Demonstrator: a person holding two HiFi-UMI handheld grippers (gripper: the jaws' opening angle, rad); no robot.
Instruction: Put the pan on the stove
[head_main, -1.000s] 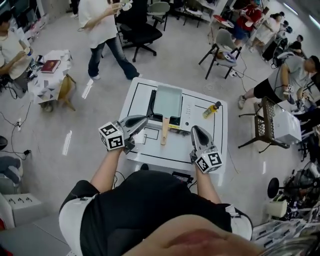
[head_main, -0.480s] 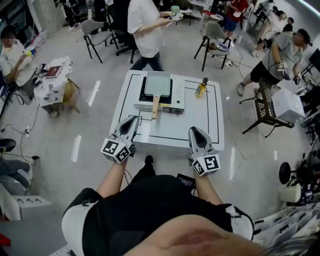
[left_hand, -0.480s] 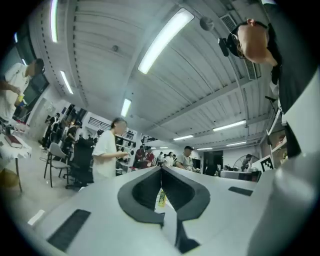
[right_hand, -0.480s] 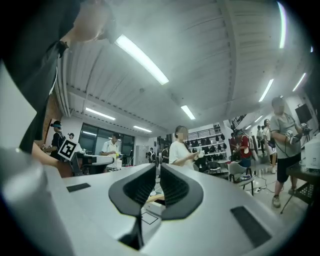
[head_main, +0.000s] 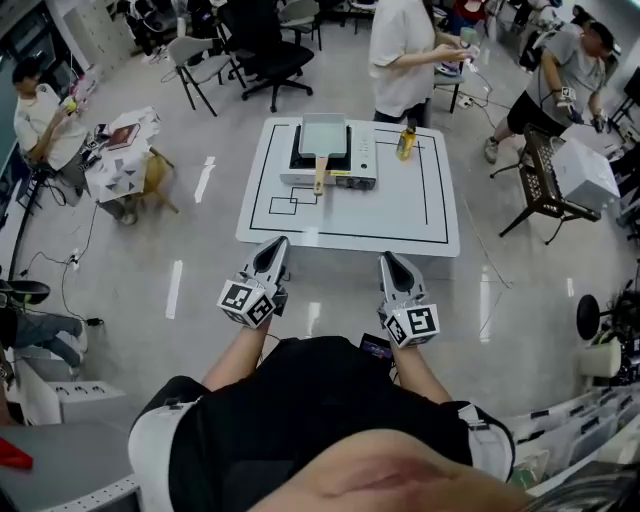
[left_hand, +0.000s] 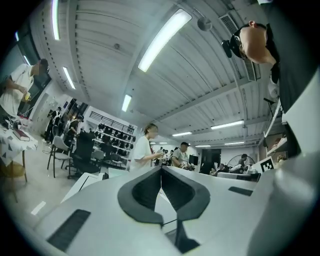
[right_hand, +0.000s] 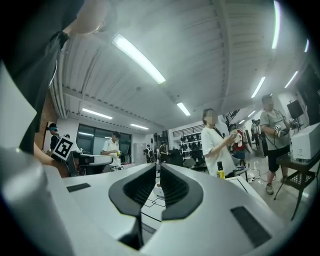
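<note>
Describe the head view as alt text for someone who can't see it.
A rectangular pan sits on a portable stove on a white table, a yellow bottle beside it. Nearer, the left gripper and right gripper are shut and empty, short of the table.

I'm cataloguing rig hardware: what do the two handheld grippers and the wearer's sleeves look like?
The left gripper and right gripper each have a smooth silver-grey body tapering to a point, with black pads lining the jaws. Each carries a white cube with black square markers. No cables show. The person wears a black top with short white sleeves.
</note>
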